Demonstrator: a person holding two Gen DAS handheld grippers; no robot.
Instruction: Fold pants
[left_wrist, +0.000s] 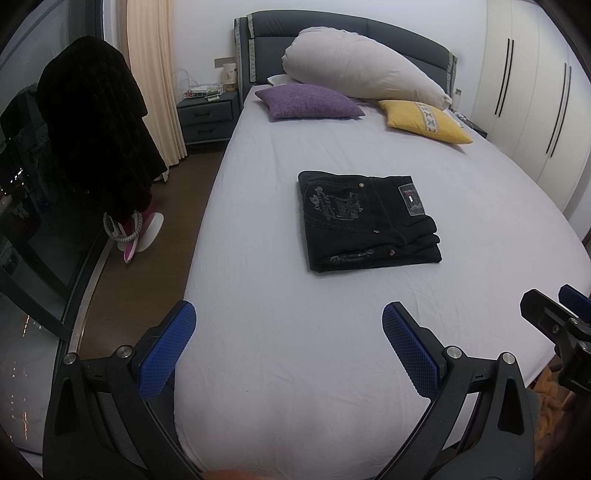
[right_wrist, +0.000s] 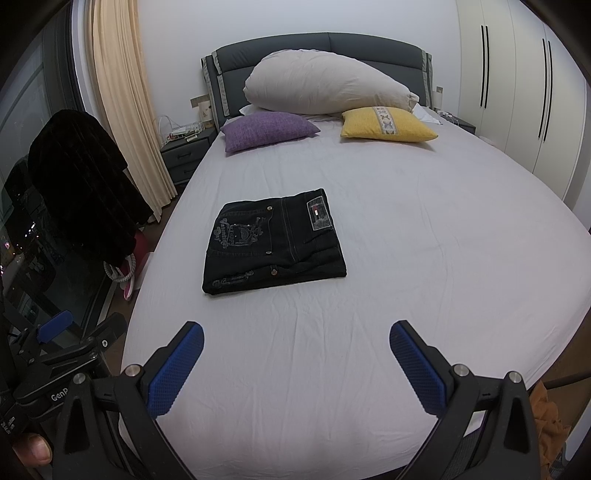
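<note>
A: Step? The black jeans (left_wrist: 369, 219) sit as a compact folded stack mid-bed on the white sheet (left_wrist: 332, 350). Fold looks finished.

B: Agreed. The left gripper (left_wrist: 290, 332) has its jaws spread wide and holds nothing; the right gripper (right_wrist: 295, 350) is the same, and both hang near the foot edge, well apart from the stack.

A: Next move?

B: Probably none, maybe squaring the staggered right edge.

A: Room?

B: Bare sheet all round; purple cushion (left_wrist: 308, 101) and yellow cushion (left_wrist: 424, 120) lie far off by the headboard.
</note>
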